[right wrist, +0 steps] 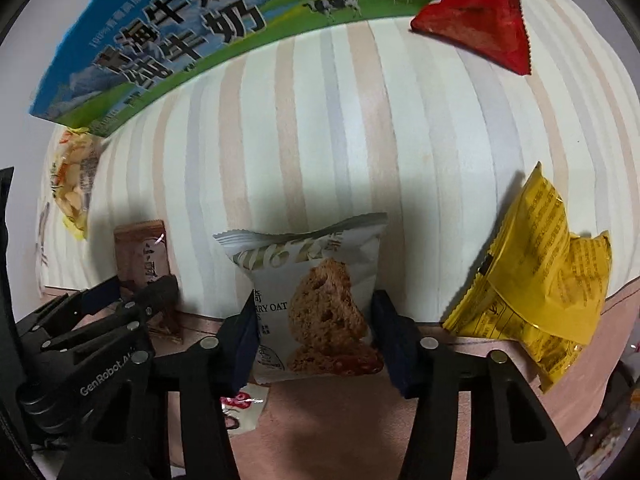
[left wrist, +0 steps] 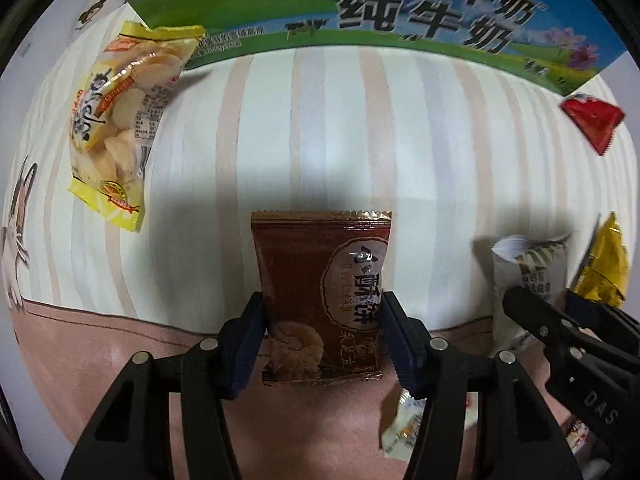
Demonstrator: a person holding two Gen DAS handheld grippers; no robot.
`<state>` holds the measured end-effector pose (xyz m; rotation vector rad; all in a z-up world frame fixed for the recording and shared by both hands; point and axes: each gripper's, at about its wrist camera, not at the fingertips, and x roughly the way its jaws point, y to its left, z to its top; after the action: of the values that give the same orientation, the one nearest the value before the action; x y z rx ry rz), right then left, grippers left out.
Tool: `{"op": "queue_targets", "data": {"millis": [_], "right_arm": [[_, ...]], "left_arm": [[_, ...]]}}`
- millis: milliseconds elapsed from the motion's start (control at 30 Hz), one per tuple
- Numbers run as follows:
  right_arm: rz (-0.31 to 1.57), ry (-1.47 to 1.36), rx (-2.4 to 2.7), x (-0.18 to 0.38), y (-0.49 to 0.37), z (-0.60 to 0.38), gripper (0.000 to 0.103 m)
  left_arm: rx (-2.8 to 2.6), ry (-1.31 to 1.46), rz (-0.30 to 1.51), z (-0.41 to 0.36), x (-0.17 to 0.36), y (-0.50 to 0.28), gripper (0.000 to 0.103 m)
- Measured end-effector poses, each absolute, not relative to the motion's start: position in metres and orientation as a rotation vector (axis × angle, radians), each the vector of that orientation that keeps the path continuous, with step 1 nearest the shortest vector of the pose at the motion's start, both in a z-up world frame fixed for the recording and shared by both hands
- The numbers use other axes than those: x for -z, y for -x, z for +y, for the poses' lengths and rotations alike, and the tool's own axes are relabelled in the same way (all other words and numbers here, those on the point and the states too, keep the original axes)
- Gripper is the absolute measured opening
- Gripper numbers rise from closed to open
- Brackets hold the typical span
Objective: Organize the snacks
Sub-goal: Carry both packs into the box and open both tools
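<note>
My left gripper is shut on a brown biscuit packet, its pads pressing both long edges; the packet points away from me over the striped cloth. My right gripper is shut on a white oat cookie packet, gripped at its sides. Each gripper also shows in the other view: the right gripper on the white packet at the right, the left gripper on the brown packet at the left. The two stand side by side, close together.
A blue and green milk carton box stands along the far side. On the cloth lie a yellow rice cracker bag, a red triangular packet and a yellow packet. Small packets lie on the pink band below the grippers.
</note>
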<state>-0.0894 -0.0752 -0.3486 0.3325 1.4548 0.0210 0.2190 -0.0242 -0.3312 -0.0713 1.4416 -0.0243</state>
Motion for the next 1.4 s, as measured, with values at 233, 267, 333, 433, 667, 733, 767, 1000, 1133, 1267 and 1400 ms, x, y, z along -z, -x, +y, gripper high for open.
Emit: {"op": "queue_targets", "data": {"millis": [233,267,333,433,667,733,767,1000,1133,1267,1400], "right_arm": [[1.369,-0.481,-0.13,0.286,0.089,-0.099,0.051],[1.343,-0.494,-0.153,0.271,0.085,-0.099,0.051],[1.297,-0.505,-0.188,0.243,0.074,-0.103,0.051],[1.228,-0.51,-0.241,0.201,0.048,-0.103,0.051],[1.162,-0.394,-0.232,0.154,-0.06,-0.094,0.051],[1.174,-0.375,-0.217,0.155,-0.097,-0.091,0.051],[1.188,-0.362,-0.209,0.158,-0.116,-0.088,0.051],[1.298,-0.306,-0.164,0.203,-0.212,-0.062,0.051],[1.349,-0.293,-0.151,0.23,-0.243,-0.048,0.051],[1.418,-0.36,-0.148,0.264,-0.262,-0.044,0.052],[1.441,-0.361,-0.103,0.284,-0.271,-0.047,0.089]], "left_arm": [[0.105,0.111,1.292,-0.02,0.242,-0.227,0.054],[0.113,0.122,1.265,-0.018,0.226,-0.23,0.054],[0.139,0.15,1.204,-0.013,0.19,-0.244,0.054],[0.181,0.168,1.156,-0.003,0.152,-0.275,0.054],[0.161,0.113,1.162,0.043,0.113,-0.384,0.054],[0.133,0.094,1.207,0.051,0.123,-0.421,0.054],[0.125,0.085,1.241,0.055,0.132,-0.441,0.054],[0.038,0.055,1.403,0.072,0.195,-0.526,0.054],[0.017,0.005,1.476,0.072,0.222,-0.543,0.054],[0.008,0.011,1.543,0.077,0.243,-0.552,0.054],[0.017,0.033,1.578,0.078,0.255,-0.554,0.058]]}}
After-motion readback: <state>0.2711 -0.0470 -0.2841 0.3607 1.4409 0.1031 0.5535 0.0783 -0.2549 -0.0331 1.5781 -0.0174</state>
